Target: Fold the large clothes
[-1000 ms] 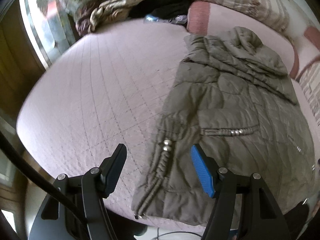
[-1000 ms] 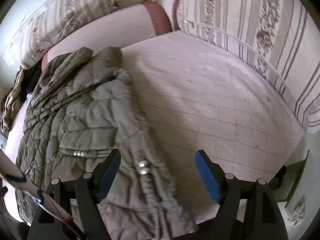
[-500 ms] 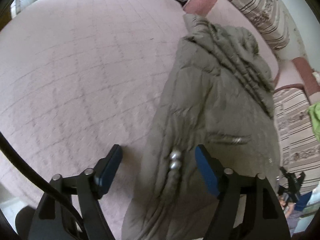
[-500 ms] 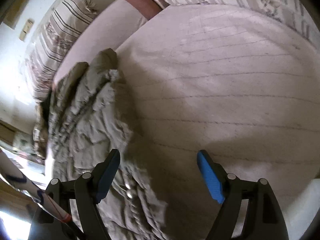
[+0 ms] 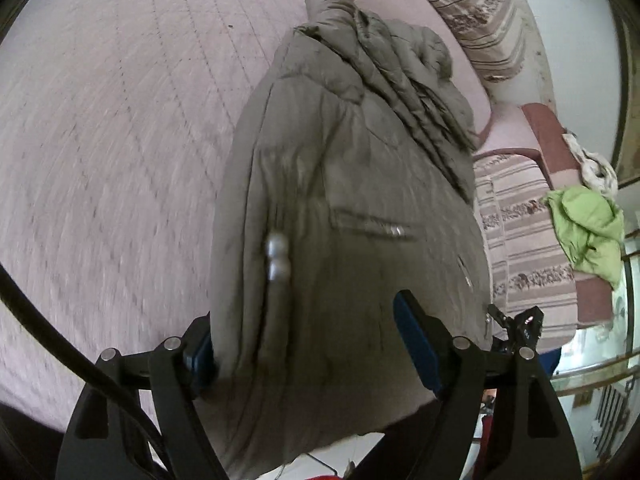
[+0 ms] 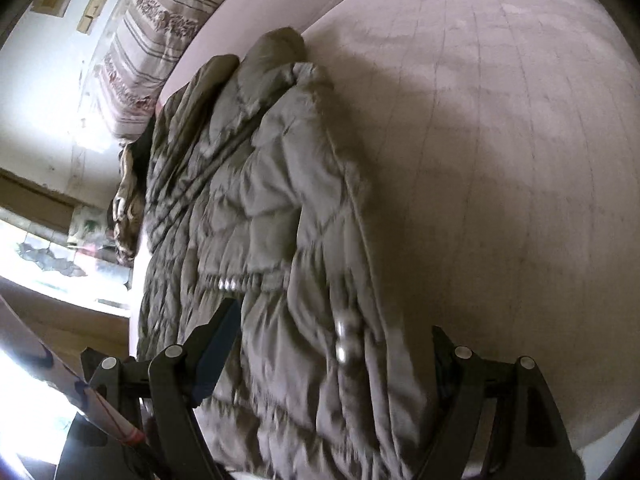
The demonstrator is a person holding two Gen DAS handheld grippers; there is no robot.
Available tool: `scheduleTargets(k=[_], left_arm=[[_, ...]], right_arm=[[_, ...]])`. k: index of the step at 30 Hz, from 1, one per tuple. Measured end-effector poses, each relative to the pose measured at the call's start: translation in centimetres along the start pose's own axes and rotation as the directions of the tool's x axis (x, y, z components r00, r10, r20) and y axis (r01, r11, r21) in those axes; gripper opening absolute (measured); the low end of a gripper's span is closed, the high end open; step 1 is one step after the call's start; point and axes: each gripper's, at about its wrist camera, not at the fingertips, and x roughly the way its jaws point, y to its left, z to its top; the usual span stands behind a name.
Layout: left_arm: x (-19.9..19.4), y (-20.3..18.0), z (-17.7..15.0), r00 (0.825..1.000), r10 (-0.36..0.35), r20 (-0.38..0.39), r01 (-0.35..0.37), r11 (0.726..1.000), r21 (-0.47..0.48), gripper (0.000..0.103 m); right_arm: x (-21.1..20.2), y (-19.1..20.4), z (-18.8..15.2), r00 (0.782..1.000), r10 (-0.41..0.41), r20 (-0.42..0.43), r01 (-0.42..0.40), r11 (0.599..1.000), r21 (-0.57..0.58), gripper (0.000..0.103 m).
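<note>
An olive quilted puffer jacket [image 5: 352,168] lies flat on a pink quilted bed [image 5: 112,128], hood toward the pillows. My left gripper [image 5: 308,350] is open, its jaws straddling the jacket's lower left hem beside two silver snaps [image 5: 277,260]. In the right wrist view the same jacket [image 6: 272,216] fills the left half. My right gripper [image 6: 332,364] is open, its jaws either side of the jacket's lower right hem, near the silver snaps [image 6: 344,340]. Neither gripper holds cloth.
Striped cushions [image 5: 480,12] line the bed's head and side. A green garment [image 5: 584,228] hangs at the right. A heap of clothes [image 6: 128,200] lies beyond the jacket. Bare quilt [image 6: 500,140] spreads to the jacket's right.
Both grippers have come down and forward onto the jacket's bottom hem, one at each lower corner. The jaws have stayed open.
</note>
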Motion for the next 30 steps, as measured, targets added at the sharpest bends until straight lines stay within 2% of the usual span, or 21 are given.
scheduleTargets(k=[3,7,14,19,23,26,27,28,29,30], left_arm=[[0.1,0.0,-1.3,0.997,-0.079,-0.011,0.079,0.997,-0.014,0.077],[1.3,-0.6,-1.6,0.999,-0.039,-0.014,0.039,0.999,0.006,0.077],[2.7,-1.2,-0.9,0.999,-0.035,0.008,0.035,0.999,0.004,0.08],[2.6,-0.9,-1.2,0.999,-0.043,0.022,0.043,0.999,0.003,0.08],[2.9,-1.5,-1.1,1.0,-0.003,0.026,0.003,1.0,-0.013,0.081],[3.3,-2.6,-1.1,0.997,0.071,0.032,-0.07,0.997,-0.007,0.081],[3.3,-2.9,-1.1,0.993,0.11,0.031,-0.11,0.994,-0.001,0.073],[3.4,-3.3,-1.1,0.985,0.171,0.025,-0.171,0.985,0.009,0.054],[3.5,-3.7,-1.0,0.974,0.226,0.013,-0.226,0.974,0.025,0.044],[3.4,-3.9,-0.9,0.973,0.23,-0.001,-0.23,0.973,0.028,0.029]], right_arm=[[-0.6,-0.4,-1.4,0.999,0.034,-0.017,-0.034,0.999,0.02,0.082],[-1.1,-0.6,-2.8,0.997,0.064,-0.03,-0.064,0.998,0.012,0.08],[-1.3,-0.2,-4.8,0.986,0.164,-0.04,-0.164,0.986,-0.008,0.08],[-0.5,0.6,-7.3,0.97,0.213,-0.116,-0.218,0.975,-0.032,0.077],[0.8,1.9,-8.6,0.97,0.22,-0.099,-0.222,0.975,-0.01,0.077],[2.2,4.3,-9.2,0.979,0.182,-0.092,-0.187,0.981,-0.047,0.075],[2.7,5.2,-9.4,0.983,0.157,-0.095,-0.164,0.984,-0.07,0.075],[3.0,6.3,-9.6,0.989,0.114,-0.091,-0.124,0.987,-0.102,0.073],[3.2,6.8,-9.7,0.993,0.086,-0.087,-0.096,0.988,-0.122,0.065],[3.2,7.3,-9.7,0.995,0.056,-0.082,-0.067,0.988,-0.141,0.058]])
